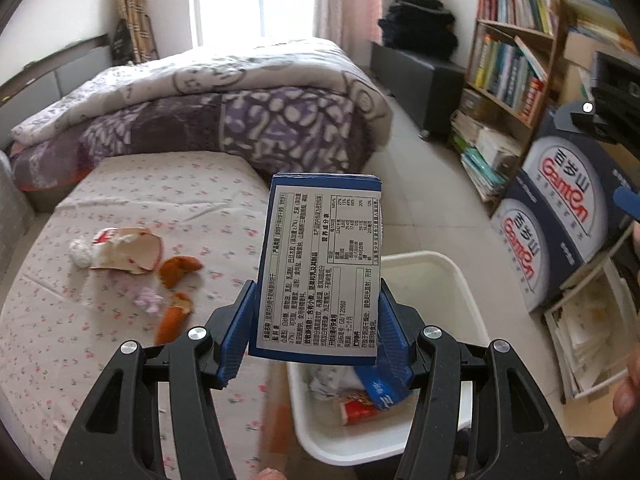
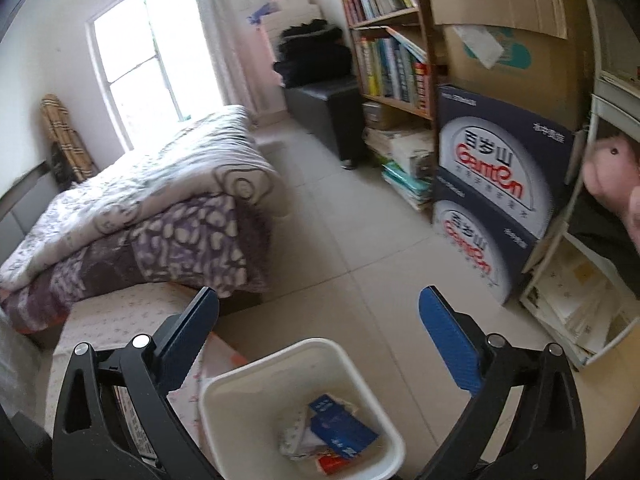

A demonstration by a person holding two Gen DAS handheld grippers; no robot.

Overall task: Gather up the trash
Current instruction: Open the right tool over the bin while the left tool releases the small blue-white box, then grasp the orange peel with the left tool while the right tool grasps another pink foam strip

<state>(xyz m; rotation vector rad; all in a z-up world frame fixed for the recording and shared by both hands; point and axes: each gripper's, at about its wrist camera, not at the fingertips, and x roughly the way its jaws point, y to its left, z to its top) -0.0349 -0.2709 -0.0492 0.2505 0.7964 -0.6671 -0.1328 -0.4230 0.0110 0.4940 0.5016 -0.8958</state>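
Showing only in left view: bed [image 1: 120, 208] litter, blue box [image 1: 320, 264] clamped by left hand-held gripper [image 1: 316, 328] | right hand-held gripper [image 2: 320, 320] gaping empty, tilted down over white bin [image 2: 224, 392]

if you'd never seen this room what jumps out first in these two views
The blue-edged box clamped upright in the left gripper, its printed label facing the camera, above the white bin beside the bed. The right gripper hangs wide open and empty over that bin, which already holds wrappers. On the flowered sheet lie orange peels and a torn red-and-white wrapper.
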